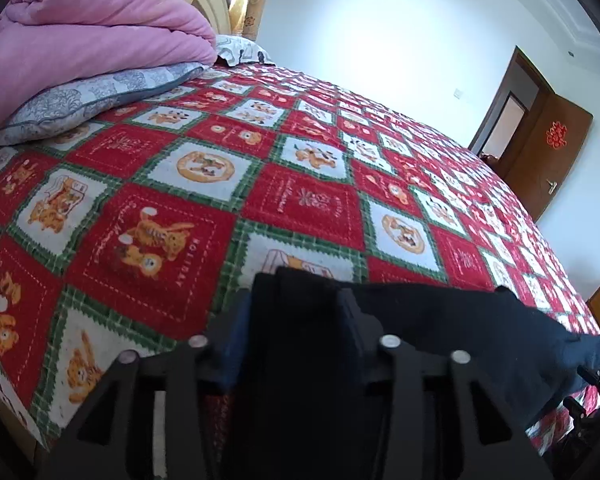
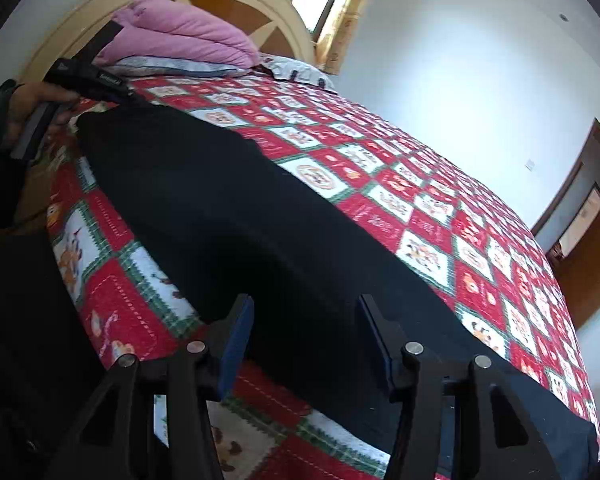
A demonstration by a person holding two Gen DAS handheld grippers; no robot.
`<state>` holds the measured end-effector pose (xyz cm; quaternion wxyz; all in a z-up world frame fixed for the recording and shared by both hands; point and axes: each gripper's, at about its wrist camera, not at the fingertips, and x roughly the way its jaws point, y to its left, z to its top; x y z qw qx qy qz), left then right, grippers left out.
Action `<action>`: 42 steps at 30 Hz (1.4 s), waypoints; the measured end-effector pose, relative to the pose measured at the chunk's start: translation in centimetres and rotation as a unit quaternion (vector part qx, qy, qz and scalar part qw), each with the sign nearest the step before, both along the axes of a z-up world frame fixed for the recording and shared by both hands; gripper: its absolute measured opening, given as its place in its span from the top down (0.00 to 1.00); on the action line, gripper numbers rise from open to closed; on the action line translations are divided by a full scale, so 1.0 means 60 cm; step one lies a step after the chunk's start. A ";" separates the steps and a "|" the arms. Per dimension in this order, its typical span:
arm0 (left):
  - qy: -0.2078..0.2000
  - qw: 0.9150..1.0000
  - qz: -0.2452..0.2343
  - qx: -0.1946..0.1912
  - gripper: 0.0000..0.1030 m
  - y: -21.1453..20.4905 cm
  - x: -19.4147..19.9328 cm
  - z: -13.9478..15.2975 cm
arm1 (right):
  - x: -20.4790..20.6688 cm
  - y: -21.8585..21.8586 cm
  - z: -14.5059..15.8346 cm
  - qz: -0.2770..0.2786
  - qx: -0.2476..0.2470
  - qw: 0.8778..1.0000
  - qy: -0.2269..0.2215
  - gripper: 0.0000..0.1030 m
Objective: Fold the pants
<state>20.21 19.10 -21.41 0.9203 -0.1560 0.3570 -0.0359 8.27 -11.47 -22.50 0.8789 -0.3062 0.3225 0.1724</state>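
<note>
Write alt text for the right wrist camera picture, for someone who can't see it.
The right tool, its two blue-padded fingers spread open, points over black fabric pants lying flat along a red, white and green patchwork bedspread. At far left, a hand grips the left tool at the pants' far end, near a folded pink quilt.

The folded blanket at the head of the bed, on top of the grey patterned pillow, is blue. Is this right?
Not quite. The folded blanket is pink, not blue, as the left wrist view shows clearly. The rest holds: it lies on the grey patterned pillow at the head of the bed.
</note>
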 end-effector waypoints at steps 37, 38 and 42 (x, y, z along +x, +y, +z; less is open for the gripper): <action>-0.081 0.993 -0.077 0.045 0.80 -0.088 -0.061 0.058 | 0.006 -0.032 0.005 -0.046 0.016 0.998 0.044 0.72; -0.077 0.992 -0.090 0.046 0.80 -0.105 -0.061 0.053 | 0.010 -0.042 0.009 -0.061 0.038 0.996 0.050 0.72; -0.040 0.987 -0.125 0.088 0.79 -0.169 -0.049 0.015 | 0.048 -0.104 0.014 -0.137 0.090 0.984 0.069 0.72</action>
